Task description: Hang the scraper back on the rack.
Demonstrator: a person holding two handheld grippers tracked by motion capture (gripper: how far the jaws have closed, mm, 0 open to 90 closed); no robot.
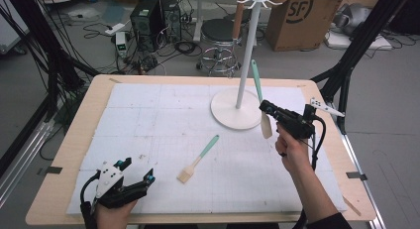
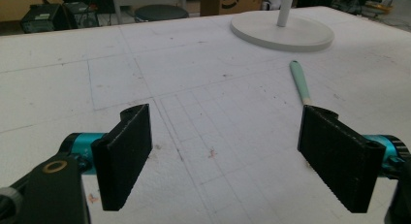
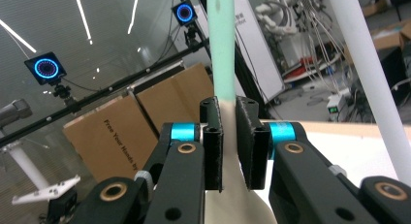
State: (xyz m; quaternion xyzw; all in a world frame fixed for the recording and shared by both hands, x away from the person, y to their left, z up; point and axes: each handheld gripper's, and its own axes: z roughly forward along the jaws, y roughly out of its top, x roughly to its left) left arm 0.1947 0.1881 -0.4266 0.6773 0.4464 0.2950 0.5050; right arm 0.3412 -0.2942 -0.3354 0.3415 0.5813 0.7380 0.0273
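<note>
a person works at a table (image 1: pixel 64 154) covered by a white gridded mat, a two-jaw gripper in each hand.

the right gripper (image 1: pixel 266 109) is raised above the mat's far right area, beside a white rack (image 1: pixel 246 55) with hooks at its top and a round base. its jaws are pressed together on a spatula (image 1: pixel 257 85), pinching it near where the pale blade meets the mint green handle. the spatula stands nearly upright, handle pointing up toward the hooks and blade hanging below the jaws. in the right gripper view the pads clamp the neck of the spatula (image 3: pixel 227 112) from both sides, with the rack's pole (image 3: pixel 368 73) close on one side. this grip probably leaves the handle's end free so it can be slipped onto a hook.

the left gripper (image 1: pixel 136 177) rests low at the near left edge of the mat, jaws spread wide with nothing between them. it appears to be waiting its turn.

a brush (image 1: pixel 198 159) with a mint green handle and pale bristles lies flat near the middle of the mat, well apart from both grippers. in the left gripper view its handle (image 2: pixel 300 86) shows just beyond one pad, angled toward the rack's base (image 2: pixel 283 32). it likely goes on the rack as well.
</note>
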